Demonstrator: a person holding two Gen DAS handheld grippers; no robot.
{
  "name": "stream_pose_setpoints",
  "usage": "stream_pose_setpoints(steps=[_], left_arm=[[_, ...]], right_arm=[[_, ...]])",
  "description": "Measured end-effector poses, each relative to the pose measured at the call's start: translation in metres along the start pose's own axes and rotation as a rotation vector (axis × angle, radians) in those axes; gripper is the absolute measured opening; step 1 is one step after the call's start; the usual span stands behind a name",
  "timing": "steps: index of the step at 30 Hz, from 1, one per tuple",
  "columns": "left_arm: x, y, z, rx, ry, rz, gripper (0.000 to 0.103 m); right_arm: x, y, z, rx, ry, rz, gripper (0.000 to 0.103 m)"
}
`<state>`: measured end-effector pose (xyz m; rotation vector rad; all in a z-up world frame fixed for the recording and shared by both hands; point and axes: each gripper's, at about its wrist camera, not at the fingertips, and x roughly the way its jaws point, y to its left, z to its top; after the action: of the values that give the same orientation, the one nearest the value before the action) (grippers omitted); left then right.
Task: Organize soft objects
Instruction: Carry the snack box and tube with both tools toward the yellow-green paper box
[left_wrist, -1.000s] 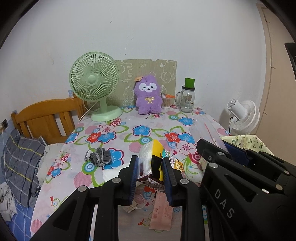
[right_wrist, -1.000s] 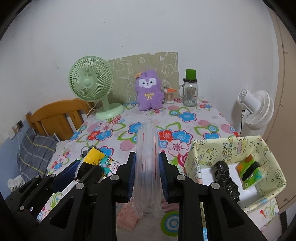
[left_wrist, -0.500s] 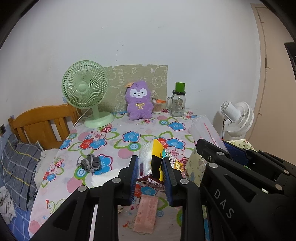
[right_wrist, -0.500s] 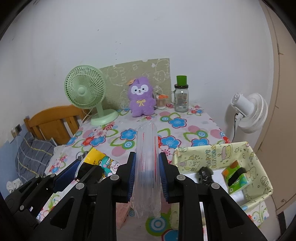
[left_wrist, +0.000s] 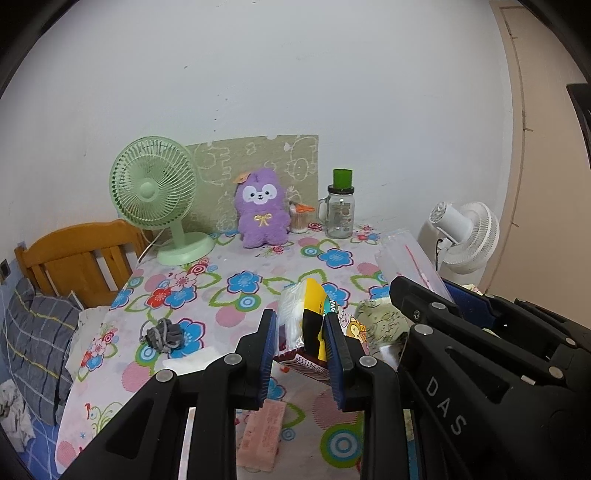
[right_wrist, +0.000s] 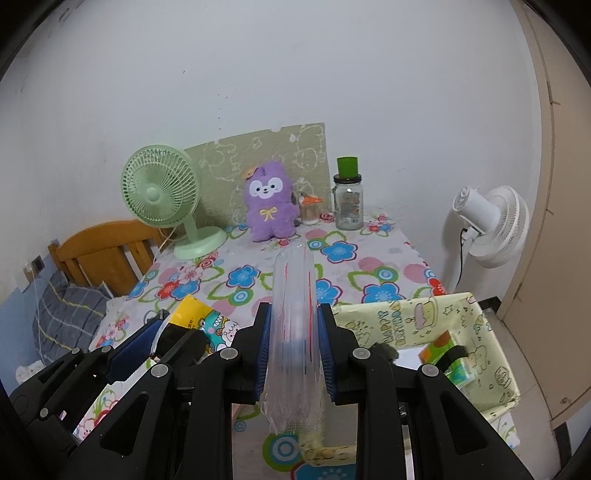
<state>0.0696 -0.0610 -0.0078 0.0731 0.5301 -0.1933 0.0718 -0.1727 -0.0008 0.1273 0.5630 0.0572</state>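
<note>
The black body of the right tongs (left_wrist: 461, 306) carries the white letters "DAS" in the left wrist view. The yellow-green fabric bin (right_wrist: 424, 321) reads "HAPPY BIRTHDAY" on its inner wall. A barcode with upside-down digits sits on the red-edged packet (left_wrist: 306, 365); the digits are not surely readable.

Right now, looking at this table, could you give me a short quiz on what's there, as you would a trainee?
1. True or false: the purple plush lies inside the yellow-green bin.
2. What does the right gripper hold? A) a clear bag, B) the jar, C) the green fan.
3. Fill in: the grey scrunchie lies on the ____ tablecloth.

Key:
1. False: it stands at the back of the table, between the green fan and the jar.
2. A: its jaws pinch the clear bag.
3. Flowered: the tablecloth has a flower print.
</note>
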Motion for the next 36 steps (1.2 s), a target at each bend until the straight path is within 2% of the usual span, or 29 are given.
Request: stream_pose_setpoints(steps=[16, 29, 36], left_arm=[[0.014, -0.055, 0.006, 0.028, 0.001, -0.053, 0.025], [0.052, -0.089, -0.001, 0.047, 0.07, -0.092, 0.025], [0.074, -0.099, -0.005, 0.065, 0.118, -0.083, 0.029]], right_arm=[[-0.005, -0.057, 0.007, 0.017, -0.008, -0.053, 0.028], [0.023, -0.099, -0.002, 0.041, 0.05, -0.103, 0.028], [0.044, -0.115, -0.008, 0.063, 0.091, -0.118, 0.028]])
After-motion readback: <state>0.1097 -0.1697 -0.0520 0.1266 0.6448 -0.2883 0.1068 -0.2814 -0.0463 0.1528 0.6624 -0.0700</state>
